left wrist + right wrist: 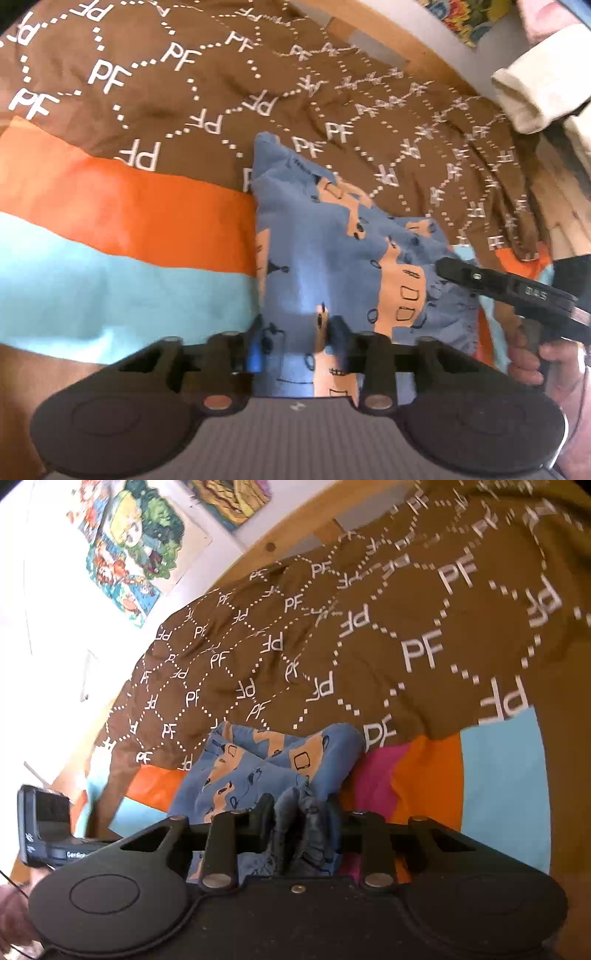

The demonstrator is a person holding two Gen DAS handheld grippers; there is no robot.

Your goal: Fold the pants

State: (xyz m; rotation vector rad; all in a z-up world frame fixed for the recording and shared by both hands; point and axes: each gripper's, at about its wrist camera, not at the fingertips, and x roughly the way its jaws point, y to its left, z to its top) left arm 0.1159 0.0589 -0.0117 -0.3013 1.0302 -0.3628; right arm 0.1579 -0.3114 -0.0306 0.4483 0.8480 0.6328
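Observation:
The pants (314, 258) are small, blue with orange patches and black drawings. They lie on a striped bed sheet, partly doubled over. My left gripper (295, 339) is shut on their near edge, the cloth pinched between the fingers. My right gripper shows in the left wrist view (480, 280) at the right, on the pants' gathered waistband. In the right wrist view the right gripper (303, 816) is shut on a bunched fold of the pants (258, 771), which stretch away toward the brown duvet.
A brown duvet (221, 92) with white PF letters covers the far bed. The sheet has orange (129, 206) and light blue (110, 288) stripes, also pink (376, 775). A wooden bed frame (417, 51) and a wall with posters (129, 546) lie beyond. A cream cloth (532, 96) sits far right.

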